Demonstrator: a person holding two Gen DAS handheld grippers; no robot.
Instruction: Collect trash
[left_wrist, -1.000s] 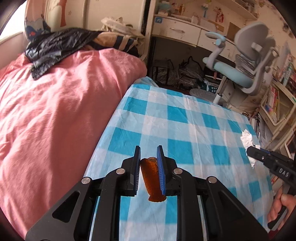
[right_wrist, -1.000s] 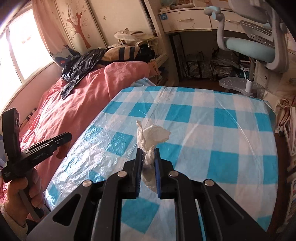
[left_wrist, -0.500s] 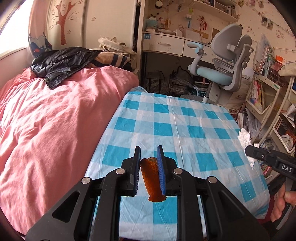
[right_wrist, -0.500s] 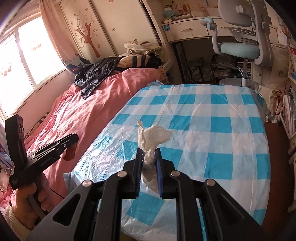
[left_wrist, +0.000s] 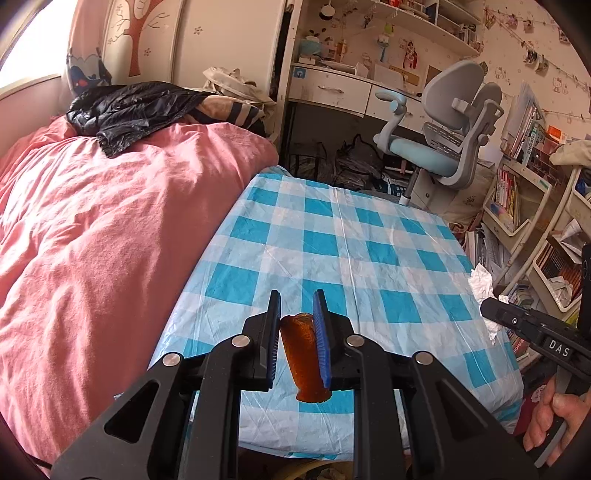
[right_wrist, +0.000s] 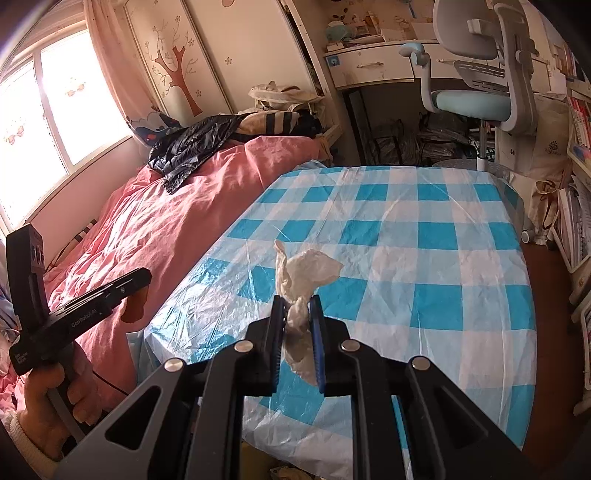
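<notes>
My left gripper (left_wrist: 296, 305) is shut on an orange-brown piece of trash (left_wrist: 306, 360), held above the near edge of the blue-and-white checked table (left_wrist: 354, 251). My right gripper (right_wrist: 297, 306) is shut on a crumpled white tissue (right_wrist: 301, 280), held above the table (right_wrist: 424, 236) near its front. In the left wrist view the right gripper and its tissue (left_wrist: 482, 282) show at the right edge. In the right wrist view the left gripper (right_wrist: 140, 277) shows at the left with the orange-brown piece (right_wrist: 133, 304) under it.
A pink bed (left_wrist: 92, 229) with a black jacket (left_wrist: 125, 110) lies along the table's left side. A grey and blue desk chair (left_wrist: 447, 147) and a desk stand beyond the far end. Bookshelves (left_wrist: 517, 206) line the right.
Both grippers have pulled back and up from the table, each still holding its piece. More of the table and room shows now.
</notes>
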